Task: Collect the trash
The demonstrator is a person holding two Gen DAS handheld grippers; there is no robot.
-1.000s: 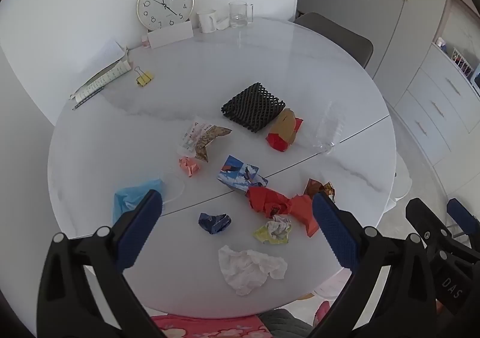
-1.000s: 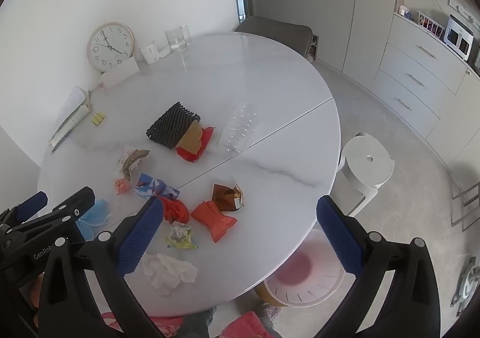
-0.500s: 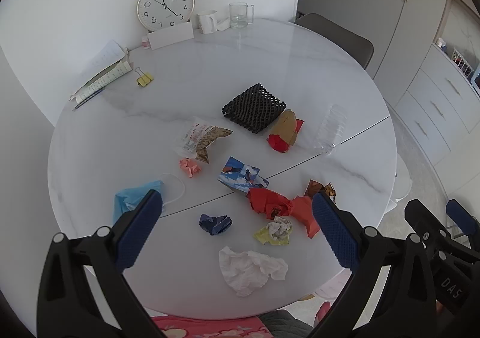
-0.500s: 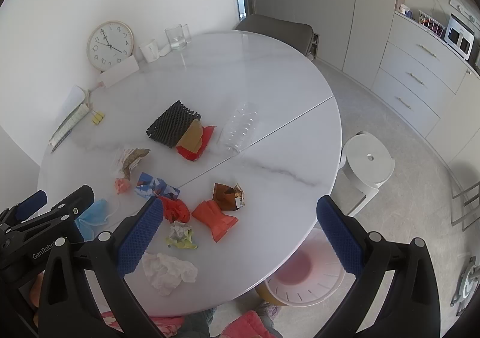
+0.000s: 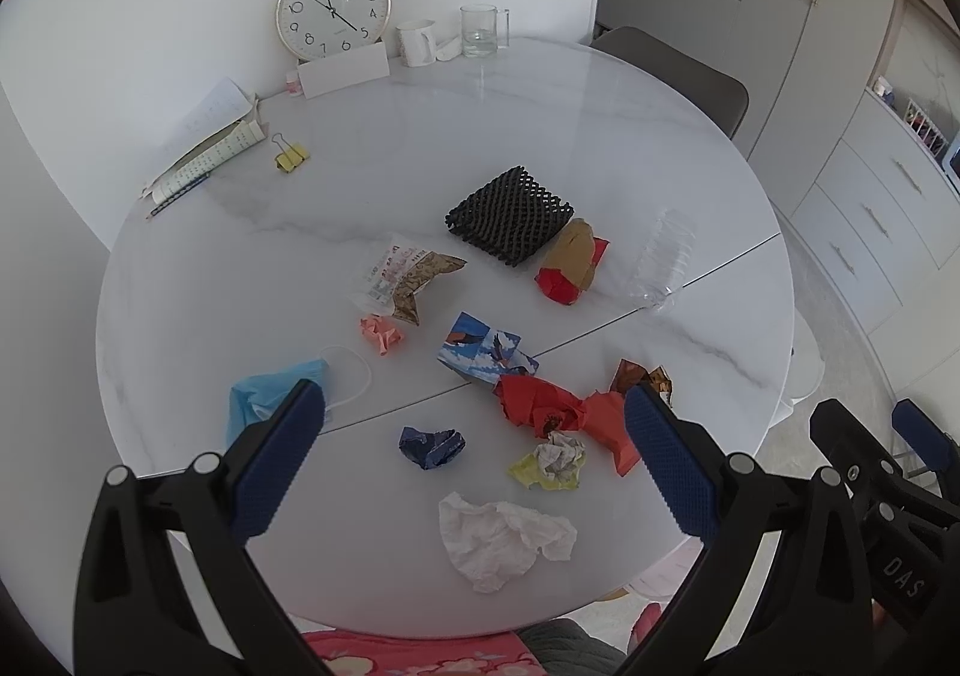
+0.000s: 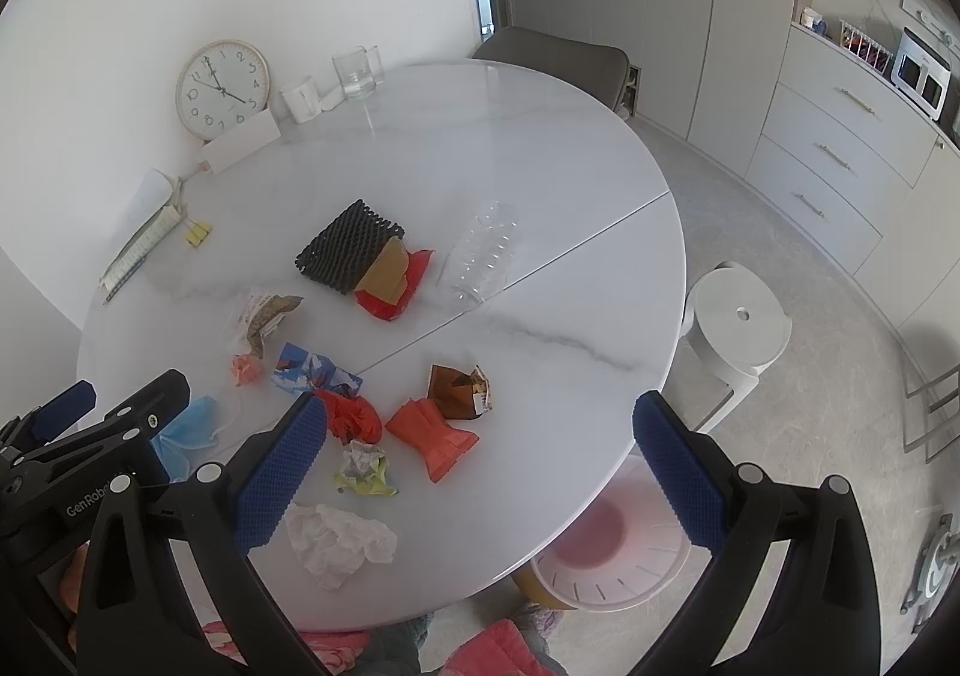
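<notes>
Trash lies scattered on the round white table [image 5: 420,154]: a white crumpled tissue [image 5: 501,535] nearest me, a dark blue wad [image 5: 431,446], a yellow-grey wad [image 5: 552,461], red wrappers [image 5: 561,412], a blue face mask [image 5: 264,397], a black foam net [image 5: 510,214] and a clear plastic bottle [image 5: 666,262]. My left gripper [image 5: 474,448] hovers open above the near edge, nothing between its fingers. My right gripper [image 6: 480,466] is open too, over the tissue [image 6: 339,544] and the red wrapper [image 6: 435,433]. A white bin [image 6: 612,550] stands on the floor below the table edge.
At the table's far side stand a clock [image 5: 333,7], a white mug [image 5: 416,42], a glass mug [image 5: 480,31], papers [image 5: 207,148] and a yellow binder clip [image 5: 291,157]. A grey chair [image 6: 558,55], a white stool [image 6: 735,325] and cabinets [image 6: 828,148] lie to the right.
Both grippers have stayed open and nearly still; the views have drifted only slightly. Nothing on the table has moved.
</notes>
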